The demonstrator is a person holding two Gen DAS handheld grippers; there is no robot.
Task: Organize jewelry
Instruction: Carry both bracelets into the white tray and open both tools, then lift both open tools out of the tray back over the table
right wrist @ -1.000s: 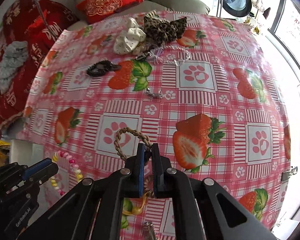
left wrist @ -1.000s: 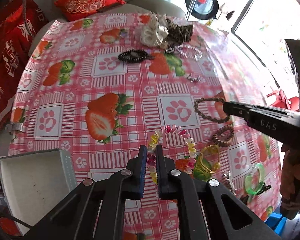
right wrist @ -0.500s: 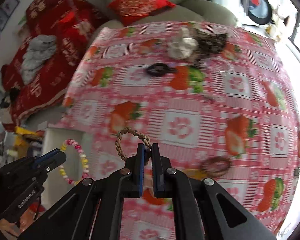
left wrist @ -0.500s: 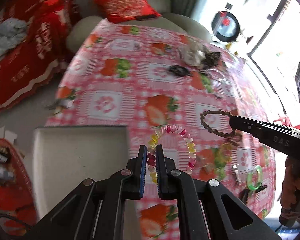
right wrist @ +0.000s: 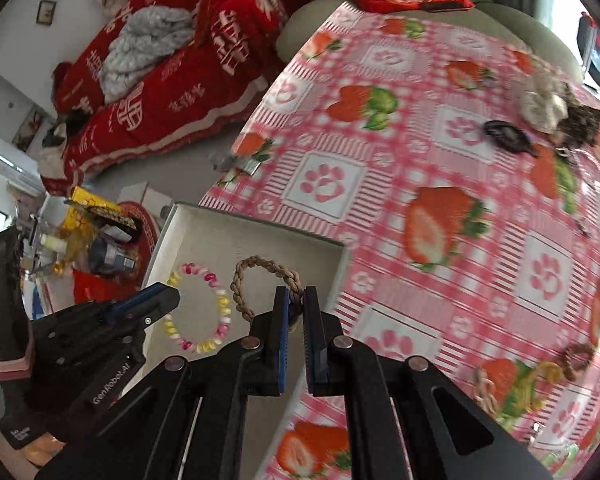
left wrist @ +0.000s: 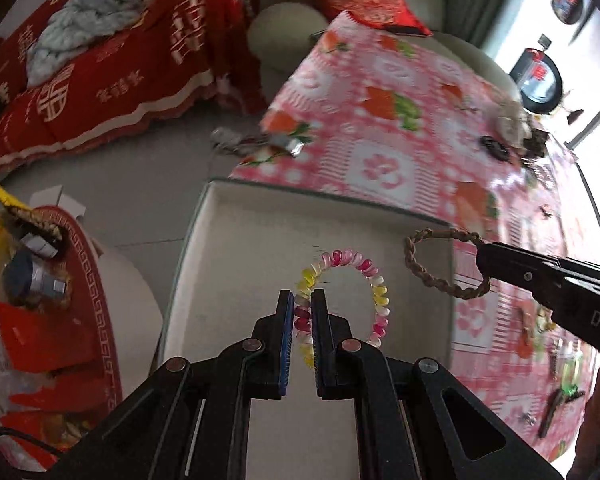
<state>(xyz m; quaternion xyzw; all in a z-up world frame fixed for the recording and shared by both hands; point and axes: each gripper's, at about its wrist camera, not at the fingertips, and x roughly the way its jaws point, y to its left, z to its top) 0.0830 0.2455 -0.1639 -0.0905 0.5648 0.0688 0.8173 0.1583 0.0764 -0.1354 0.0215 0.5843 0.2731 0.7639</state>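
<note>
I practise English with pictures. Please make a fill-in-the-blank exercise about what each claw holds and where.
1. The left claw is shut on the ____ spiral bracelet.
2. The right claw is shut on the ____ brown bracelet.
3. Both bracelets hang over the open white ____.
4. The tablecloth shows paw prints and ____.

Missing words: multicoloured; braided; box; strawberries

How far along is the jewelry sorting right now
Nothing lies in the white box yet. In hand: left gripper holds the spiral bead bracelet, right gripper the braided bracelet, both over it. Left: scrunchies, other pieces on the table.
</note>
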